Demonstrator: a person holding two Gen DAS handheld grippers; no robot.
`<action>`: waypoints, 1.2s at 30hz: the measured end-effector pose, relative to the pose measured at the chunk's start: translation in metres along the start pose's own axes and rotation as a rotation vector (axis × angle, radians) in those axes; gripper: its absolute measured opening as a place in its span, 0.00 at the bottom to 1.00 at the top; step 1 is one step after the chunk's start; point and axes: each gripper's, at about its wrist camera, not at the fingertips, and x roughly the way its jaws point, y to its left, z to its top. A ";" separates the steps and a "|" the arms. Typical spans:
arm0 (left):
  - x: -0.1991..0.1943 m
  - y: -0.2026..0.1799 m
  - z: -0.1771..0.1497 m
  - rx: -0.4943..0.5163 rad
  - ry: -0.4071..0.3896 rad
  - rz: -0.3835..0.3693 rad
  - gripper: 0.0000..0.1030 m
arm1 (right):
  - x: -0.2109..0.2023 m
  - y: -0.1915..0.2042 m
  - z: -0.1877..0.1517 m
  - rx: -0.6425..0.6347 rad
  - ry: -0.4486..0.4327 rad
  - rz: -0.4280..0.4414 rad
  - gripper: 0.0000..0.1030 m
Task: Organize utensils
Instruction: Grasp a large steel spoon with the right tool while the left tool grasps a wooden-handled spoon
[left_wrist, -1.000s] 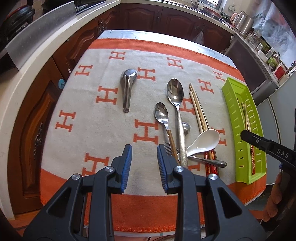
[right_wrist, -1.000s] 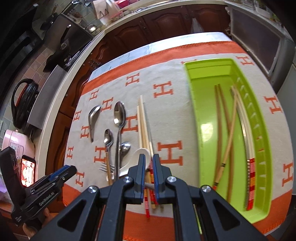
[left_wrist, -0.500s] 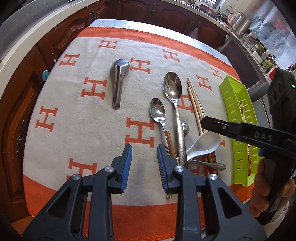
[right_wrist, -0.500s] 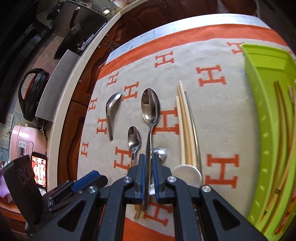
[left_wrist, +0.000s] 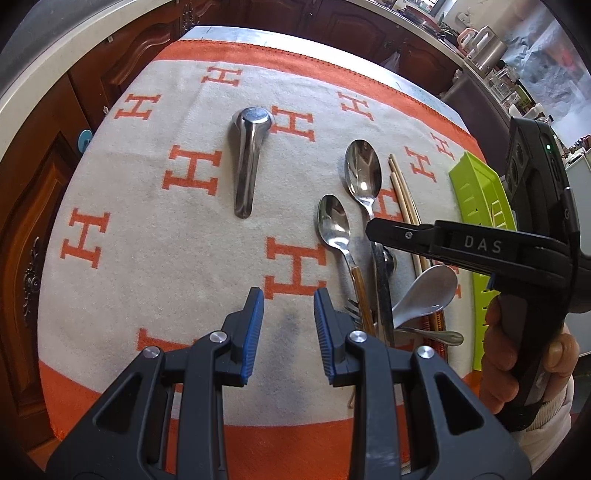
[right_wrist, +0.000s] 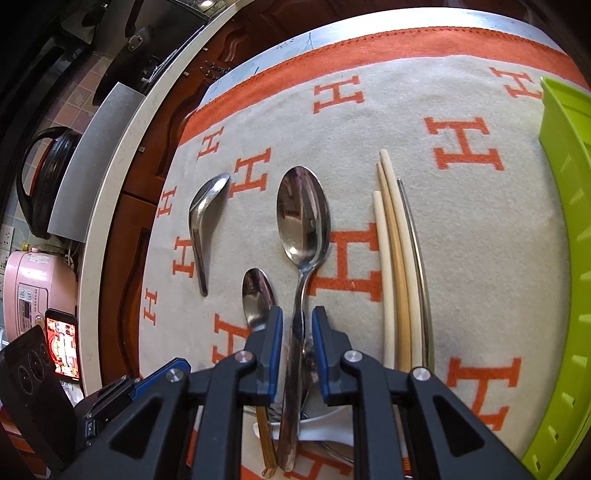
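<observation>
The large steel spoon (right_wrist: 303, 218) lies on the H-patterned blanket (right_wrist: 461, 236), its handle running between the parting pads of the right gripper (right_wrist: 297, 343), which do not press it. A smaller spoon (right_wrist: 257, 299) sits just left, loose chopsticks (right_wrist: 397, 258) to the right, then the green tray (right_wrist: 565, 221). The left gripper (left_wrist: 288, 332) hangs partly open over bare blanket, holding nothing, near the angled metal spoon (left_wrist: 248, 158)

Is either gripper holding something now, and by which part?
Nothing is held. The right gripper is opening astride the large spoon's handle; the left gripper is empty.
</observation>
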 end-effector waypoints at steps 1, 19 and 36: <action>0.001 0.000 0.000 0.000 0.002 -0.002 0.24 | 0.001 0.001 0.001 -0.008 -0.001 -0.004 0.16; 0.001 -0.005 -0.002 0.009 0.003 -0.008 0.24 | 0.000 0.037 -0.008 -0.223 -0.086 -0.194 0.07; 0.006 -0.012 -0.003 0.020 0.018 -0.001 0.24 | 0.010 0.029 0.000 -0.239 -0.015 -0.158 0.03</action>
